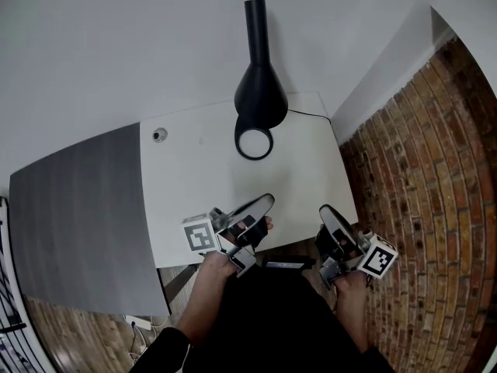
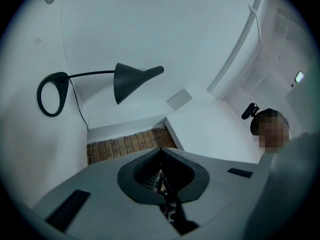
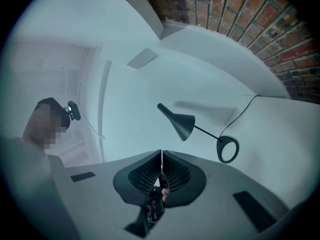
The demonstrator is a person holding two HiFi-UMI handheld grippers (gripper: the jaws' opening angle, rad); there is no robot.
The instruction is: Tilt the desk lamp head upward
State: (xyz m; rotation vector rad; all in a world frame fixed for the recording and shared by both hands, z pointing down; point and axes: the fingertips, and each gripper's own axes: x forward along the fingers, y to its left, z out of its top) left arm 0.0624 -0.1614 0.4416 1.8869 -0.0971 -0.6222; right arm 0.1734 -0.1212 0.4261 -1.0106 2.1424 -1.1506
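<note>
A black desk lamp stands on the white desk point(image 1: 202, 208) against the back wall. Its cone head point(image 1: 259, 84) hangs over its ring-shaped base point(image 1: 254, 142). The left gripper view shows the head point(image 2: 131, 80) and ring base point(image 2: 52, 94) far off; so does the right gripper view, with head point(image 3: 179, 122) and base point(image 3: 228, 149). My left gripper point(image 1: 265, 202) hovers over the desk's front part, shut with nothing in it. My right gripper point(image 1: 326, 210) is by the desk's front right corner, shut and empty. Both are well short of the lamp.
A small round fitting point(image 1: 160, 134) sits at the desk's back left. A grey panel point(image 1: 74, 216) lies left of the desk. The lamp's cord point(image 1: 309, 115) runs to the right corner. Brick flooring point(image 1: 435, 208) lies to the right.
</note>
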